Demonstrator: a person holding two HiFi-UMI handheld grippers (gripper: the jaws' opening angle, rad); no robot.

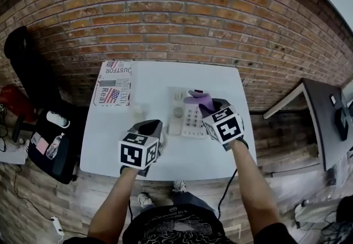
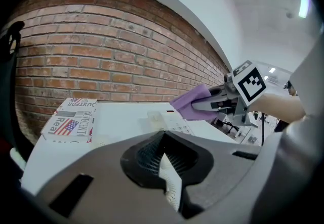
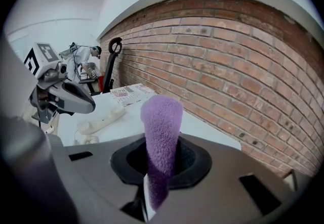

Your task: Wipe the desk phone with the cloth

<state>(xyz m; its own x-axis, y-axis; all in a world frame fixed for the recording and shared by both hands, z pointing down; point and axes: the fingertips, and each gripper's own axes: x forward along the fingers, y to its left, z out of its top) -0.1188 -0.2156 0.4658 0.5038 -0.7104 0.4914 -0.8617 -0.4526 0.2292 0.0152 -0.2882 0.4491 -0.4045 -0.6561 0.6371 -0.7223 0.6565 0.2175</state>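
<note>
My right claw [image 1: 203, 106] pinches the purple cloth [image 3: 161, 132] just above the desk phone [image 1: 193, 123]. My left claw [image 1: 156, 125], pressed together and empty, braces nothing, so I judge wiping may shove the phone or dislodge its handset [image 1: 176, 113].

You are looking at two hand-held grippers: the left hand-held gripper [image 1: 153, 126] and the right hand-held gripper [image 1: 203, 108]. You are also seeing one bench [image 1: 160, 75], one desk phone [image 1: 187, 122], one purple cloth [image 1: 197, 96], and one printed box [image 1: 113, 83] at ten o'clock.
</note>
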